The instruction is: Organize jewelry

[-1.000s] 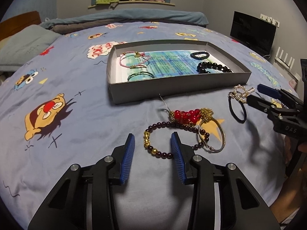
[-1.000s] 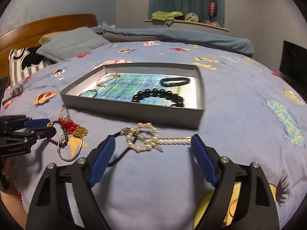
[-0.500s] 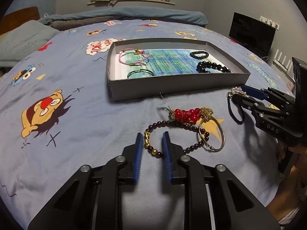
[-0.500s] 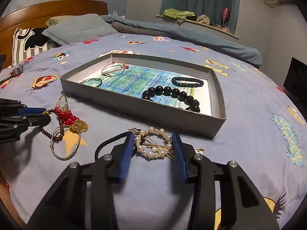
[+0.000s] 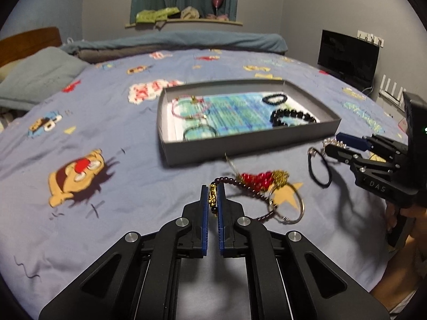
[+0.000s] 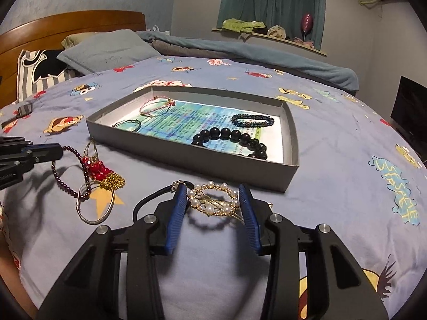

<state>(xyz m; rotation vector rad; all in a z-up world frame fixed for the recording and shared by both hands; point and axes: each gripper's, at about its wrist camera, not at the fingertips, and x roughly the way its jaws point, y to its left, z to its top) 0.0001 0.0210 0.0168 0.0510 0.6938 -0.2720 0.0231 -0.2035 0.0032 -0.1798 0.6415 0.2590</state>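
Note:
My left gripper (image 5: 213,194) is shut on a dark purple bead bracelet (image 5: 241,184) at its gold beads and lifts that end off the bedsheet. My right gripper (image 6: 213,200) is shut on a pearl hair ring (image 6: 212,202) with a black elastic loop (image 5: 319,169) hanging from it. A grey jewelry box (image 5: 248,144) lies ahead, holding a black bead bracelet (image 6: 232,137), a dark braided bracelet (image 6: 252,120) and thin cord bracelets (image 5: 188,108). A red bead and gold chain piece (image 5: 260,178) and a silver bangle (image 5: 287,208) lie by the purple bracelet.
Everything lies on a blue cartoon-print bedsheet (image 5: 80,138). Pillows (image 6: 106,52) and a wooden headboard (image 6: 66,25) are at the far left. A black monitor (image 5: 348,56) stands at the right. A folded duvet (image 5: 173,44) lies across the far side.
Both grippers closed: the left onto the purple bracelet's gold beads, the right onto the pearl ring. Both have lifted, raising their pieces off the sheet.

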